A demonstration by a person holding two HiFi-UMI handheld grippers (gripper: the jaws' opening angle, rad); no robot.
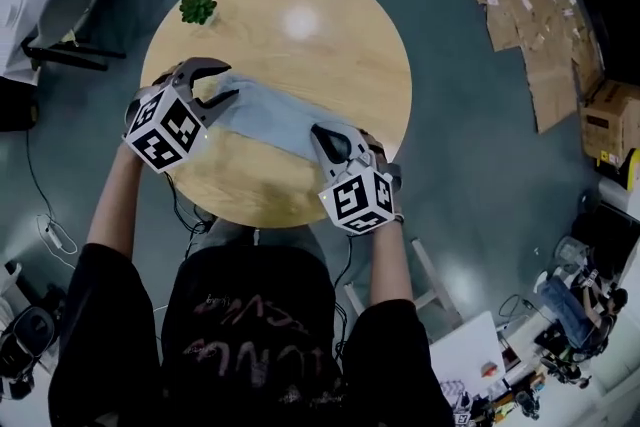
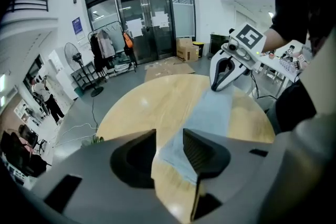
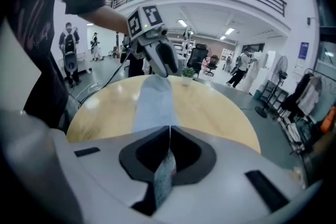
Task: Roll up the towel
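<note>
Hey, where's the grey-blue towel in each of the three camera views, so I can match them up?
Head view: towel across the table's middle, between left gripper and right gripper.
Left gripper view: towel runs from between its open jaws up right to the right gripper.
Right gripper view: towel pinched in its shut jaws, running up centre to the left gripper.
Shared landmark: the round wooden table.
</note>
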